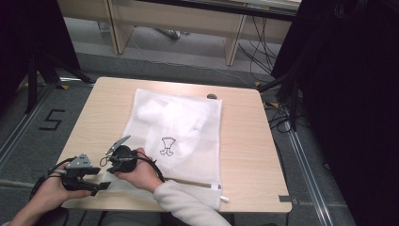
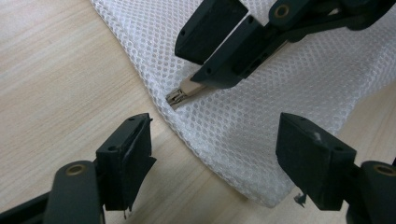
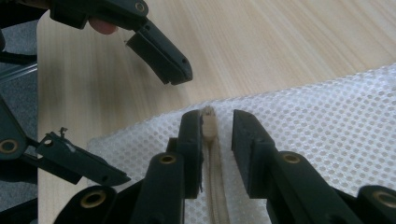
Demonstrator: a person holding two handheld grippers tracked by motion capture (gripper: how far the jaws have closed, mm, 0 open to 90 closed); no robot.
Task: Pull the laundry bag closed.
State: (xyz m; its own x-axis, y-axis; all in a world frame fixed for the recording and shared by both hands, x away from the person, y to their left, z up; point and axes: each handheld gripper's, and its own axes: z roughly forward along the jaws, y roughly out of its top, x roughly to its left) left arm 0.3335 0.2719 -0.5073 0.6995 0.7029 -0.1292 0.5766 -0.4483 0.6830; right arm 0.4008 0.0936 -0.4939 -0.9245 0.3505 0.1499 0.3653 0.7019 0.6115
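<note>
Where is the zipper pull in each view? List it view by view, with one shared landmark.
High view: too small to make out; it sits at the near left corner of the bag, under the right hand-held gripper.
Left gripper view: zipper pull left of centre, poking out below the other gripper's jaws.
Right gripper view: centre, between this gripper's own jaws, against one of them.
Shared landmark: the white mesh bag it is sewn to.

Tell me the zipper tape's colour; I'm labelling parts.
Beige zipper tape, clearest in the right gripper view.
</note>
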